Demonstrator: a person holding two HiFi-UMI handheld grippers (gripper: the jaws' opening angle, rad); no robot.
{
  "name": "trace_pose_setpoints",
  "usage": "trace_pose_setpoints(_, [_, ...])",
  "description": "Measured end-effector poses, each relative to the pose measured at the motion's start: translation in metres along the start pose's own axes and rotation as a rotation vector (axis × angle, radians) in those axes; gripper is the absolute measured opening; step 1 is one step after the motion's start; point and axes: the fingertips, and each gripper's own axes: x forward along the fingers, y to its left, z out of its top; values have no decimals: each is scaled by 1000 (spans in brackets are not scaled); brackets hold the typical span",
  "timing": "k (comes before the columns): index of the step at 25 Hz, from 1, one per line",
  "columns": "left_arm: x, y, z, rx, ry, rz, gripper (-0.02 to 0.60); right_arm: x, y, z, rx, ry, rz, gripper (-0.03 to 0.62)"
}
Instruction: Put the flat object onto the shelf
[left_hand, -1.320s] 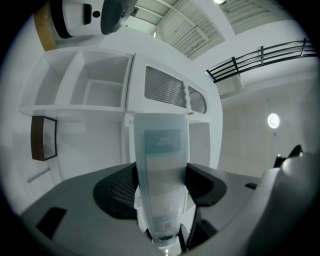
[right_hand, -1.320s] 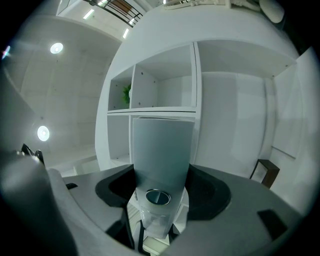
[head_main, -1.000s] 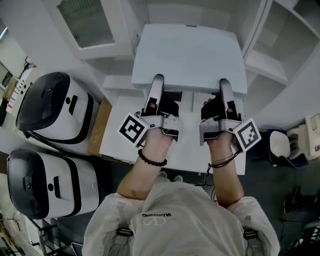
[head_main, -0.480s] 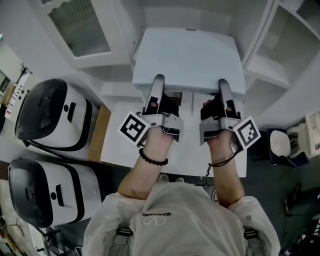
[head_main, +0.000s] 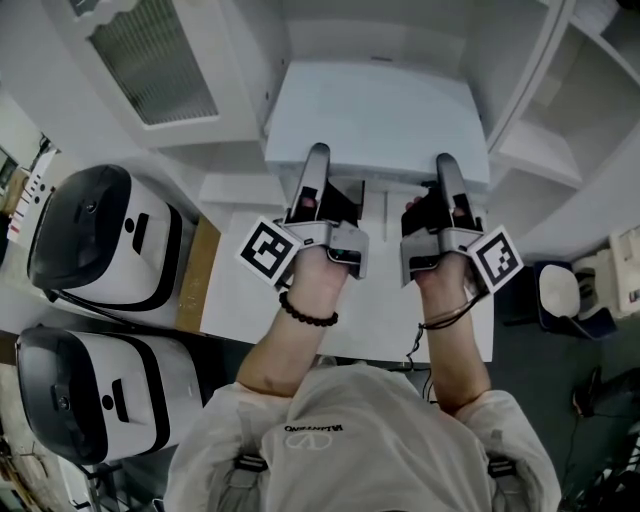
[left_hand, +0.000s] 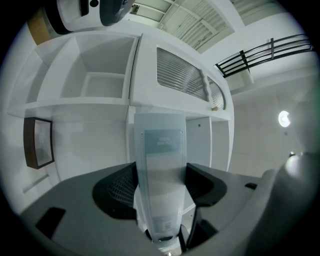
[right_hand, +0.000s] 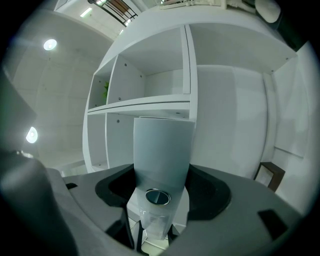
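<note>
A flat pale grey panel (head_main: 376, 118) is held out level in front of me, over the white table (head_main: 250, 300). My left gripper (head_main: 316, 160) is shut on its near edge at the left, and my right gripper (head_main: 446, 166) is shut on the same edge at the right. In the left gripper view the panel (left_hand: 160, 150) runs edge-on between the jaws of the left gripper (left_hand: 160, 189), pointing at the white shelf unit (left_hand: 100, 102). In the right gripper view the panel (right_hand: 163, 145) sits in the right gripper (right_hand: 162, 186), just below a shelf board (right_hand: 145, 103).
Two white-and-black domed appliances (head_main: 100, 232) (head_main: 88, 372) stand at the left beside a brown board (head_main: 196, 272). A louvred cabinet door (head_main: 150, 55) is at the upper left, open shelves (head_main: 535, 140) at the right. A dark framed item (left_hand: 38, 142) stands on a shelf.
Both grippers have carried the panel slightly forward toward the shelf unit, and the head view has shifted a little. Both grips are unchanged.
</note>
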Motion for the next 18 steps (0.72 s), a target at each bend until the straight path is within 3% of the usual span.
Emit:
trace_pose_setpoints(6, [38,16,16,-9,-8,14,282,43,-13,5,3,11,-31,305])
trace_pose_setpoints(18, [41,13,14,-12,9,2,282,42,-9,6,-2,-10,-34,308])
